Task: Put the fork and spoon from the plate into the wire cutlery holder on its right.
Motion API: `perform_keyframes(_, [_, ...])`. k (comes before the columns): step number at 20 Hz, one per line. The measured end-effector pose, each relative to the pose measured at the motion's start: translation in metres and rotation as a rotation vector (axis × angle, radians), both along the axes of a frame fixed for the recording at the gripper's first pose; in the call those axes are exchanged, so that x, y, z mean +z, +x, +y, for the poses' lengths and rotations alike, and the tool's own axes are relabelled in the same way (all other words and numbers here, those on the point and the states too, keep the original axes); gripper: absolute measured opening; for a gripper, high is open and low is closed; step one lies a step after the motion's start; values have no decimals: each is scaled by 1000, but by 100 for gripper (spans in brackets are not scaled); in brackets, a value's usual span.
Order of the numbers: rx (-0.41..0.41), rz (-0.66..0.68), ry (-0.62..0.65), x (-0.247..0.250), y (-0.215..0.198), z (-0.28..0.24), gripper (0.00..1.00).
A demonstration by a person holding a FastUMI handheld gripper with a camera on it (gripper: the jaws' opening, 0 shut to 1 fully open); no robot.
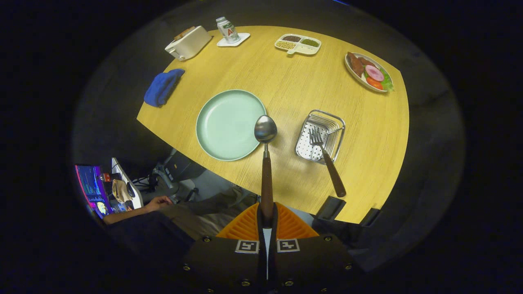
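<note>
Below, yellow table [286, 81]; tool [267, 218] clamping spoon [266, 163]

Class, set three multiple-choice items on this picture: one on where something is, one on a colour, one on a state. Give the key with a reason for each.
1. Where is the fork?
A. on the plate
B. in the wire holder
C. on the cloth

2. What colour is the plate?
A. pale green
B. red
C. black

3. What is the gripper doing?
A. open, holding nothing
B. shut on the fork
C. shut on the spoon

Key: 1 B, its tines rest inside the basket; 2 A, the empty plate is pale green; 3 C, both fingers clamp the spoon's handle.
</note>
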State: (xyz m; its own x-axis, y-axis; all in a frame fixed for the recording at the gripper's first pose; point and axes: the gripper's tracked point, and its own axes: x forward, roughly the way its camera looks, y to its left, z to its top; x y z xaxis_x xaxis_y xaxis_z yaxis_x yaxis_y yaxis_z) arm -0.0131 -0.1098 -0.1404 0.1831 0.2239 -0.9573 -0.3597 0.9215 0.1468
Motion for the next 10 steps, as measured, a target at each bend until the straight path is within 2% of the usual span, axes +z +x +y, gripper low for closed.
perform_keyframes(10, [-86,66,-16,11,8,-56,2])
